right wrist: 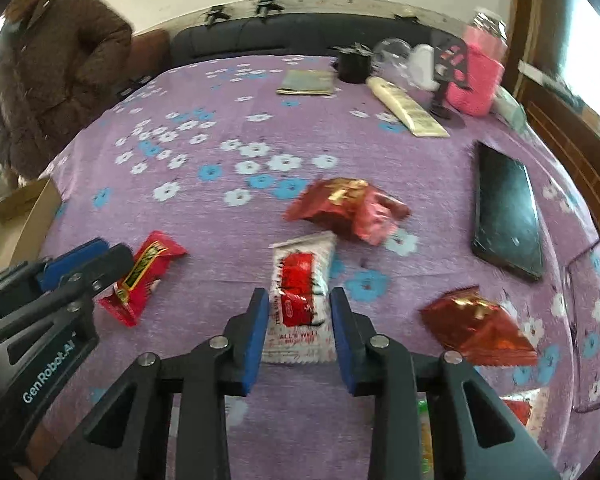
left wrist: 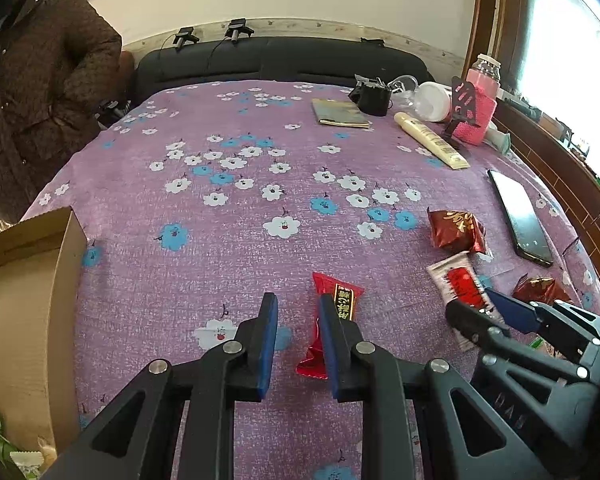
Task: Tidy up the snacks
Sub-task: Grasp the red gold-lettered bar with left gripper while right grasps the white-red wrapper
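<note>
1. Here, the left gripper (left wrist: 298, 312) hangs over a purple flowered tablecloth (left wrist: 228, 208), its blue-padded fingers apart; a red rectangular candy wrapper (left wrist: 332, 322) lies just beside the right finger.
2. The right gripper (right wrist: 299, 312), fingers also apart, straddles a white-and-red foil snack packet (right wrist: 302, 300).
3. An open brown cardboard box (left wrist: 24, 312) sits at the far left.

4 snack packs (right wrist: 302, 296), 1 phone (right wrist: 506, 216), 1 cardboard box (left wrist: 24, 300), 2 tools (right wrist: 298, 332)
</note>
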Demonstrator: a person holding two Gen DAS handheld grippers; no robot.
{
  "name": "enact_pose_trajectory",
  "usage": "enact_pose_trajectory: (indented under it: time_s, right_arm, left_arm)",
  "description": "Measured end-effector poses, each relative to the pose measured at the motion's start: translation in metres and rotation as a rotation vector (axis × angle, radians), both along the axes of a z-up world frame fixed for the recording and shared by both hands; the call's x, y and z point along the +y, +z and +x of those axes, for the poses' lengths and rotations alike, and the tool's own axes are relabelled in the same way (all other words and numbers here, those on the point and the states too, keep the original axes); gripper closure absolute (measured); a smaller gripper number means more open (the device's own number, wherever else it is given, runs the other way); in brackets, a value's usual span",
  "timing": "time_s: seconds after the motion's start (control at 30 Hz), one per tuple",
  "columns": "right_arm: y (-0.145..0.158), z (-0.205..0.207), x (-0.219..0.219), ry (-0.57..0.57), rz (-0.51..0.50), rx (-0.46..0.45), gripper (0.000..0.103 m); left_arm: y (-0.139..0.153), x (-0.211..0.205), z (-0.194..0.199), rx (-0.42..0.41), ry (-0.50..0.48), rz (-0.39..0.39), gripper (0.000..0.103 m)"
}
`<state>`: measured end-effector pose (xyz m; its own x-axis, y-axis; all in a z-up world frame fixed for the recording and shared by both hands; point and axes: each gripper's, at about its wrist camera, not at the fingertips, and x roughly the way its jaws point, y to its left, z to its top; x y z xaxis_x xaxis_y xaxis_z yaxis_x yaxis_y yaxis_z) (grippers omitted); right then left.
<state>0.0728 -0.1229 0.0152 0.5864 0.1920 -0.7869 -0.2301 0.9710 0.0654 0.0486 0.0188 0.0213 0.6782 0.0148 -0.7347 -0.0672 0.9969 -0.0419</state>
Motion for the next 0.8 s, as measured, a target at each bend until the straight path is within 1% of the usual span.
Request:
enact_pose_trajectory:
  time_s: [0.07, 0.13, 0.17, 0.2, 0.23, 0.27, 0.3, 0.43, 0.53, 0.63, 0.8]
  right_arm:
    - [0.0, 0.001, -0.002, -0.007, -0.001, -0.002, 0.073]
    - [-0.001, -0.001, 0.002, -0.006, -0.023, -0.012, 0.073]
    - [-0.001, -0.002, 0.003, -0.005, -0.031, -0.018, 0.075]
    - [0.0, -0.003, 0.003, -0.005, -0.033, -0.025, 0.077]
    - [0.003, -0.004, 0.003, -0.01, -0.027, -0.035, 0.086]
    - [0.006, -0.006, 0.001, -0.015, -0.012, -0.041, 0.088]
    - [0.008, -0.006, -0.002, -0.021, 0.004, -0.043, 0.095]
    - [0.008, -0.006, -0.005, -0.027, 0.037, -0.035, 0.096]
    - [0.014, -0.01, -0.002, 0.016, 0.07, -0.054, 0.096]
    - [0.018, -0.017, 0.006, 0.052, 0.071, -0.08, 0.096]
    - [0.026, -0.021, 0.002, 0.047, 0.125, -0.104, 0.096]
  left_arm:
    - [0.0, 0.0, 0.0, -0.001, -0.001, 0.003, 0.082]
    - [0.0, 0.0, 0.0, -0.002, -0.002, 0.002, 0.082]
    - [0.0, 0.0, 0.0, -0.002, -0.003, -0.001, 0.083]
    - [0.0, 0.0, 0.0, -0.003, -0.005, -0.006, 0.09]
    - [0.0, 0.001, 0.0, -0.003, -0.009, -0.013, 0.093]
    - [0.0, 0.0, 0.0, -0.004, -0.011, -0.014, 0.094]
    - [0.0, 0.0, 0.0, -0.005, -0.014, -0.014, 0.095]
    - [0.0, -0.001, 0.001, -0.007, -0.018, -0.018, 0.096]
    - [0.0, -0.001, 0.001, -0.007, -0.015, -0.016, 0.096]
    - [0.0, 0.0, 0.001, -0.006, -0.01, -0.024, 0.096]
    - [0.004, 0.004, -0.002, -0.027, -0.008, -0.051, 0.098]
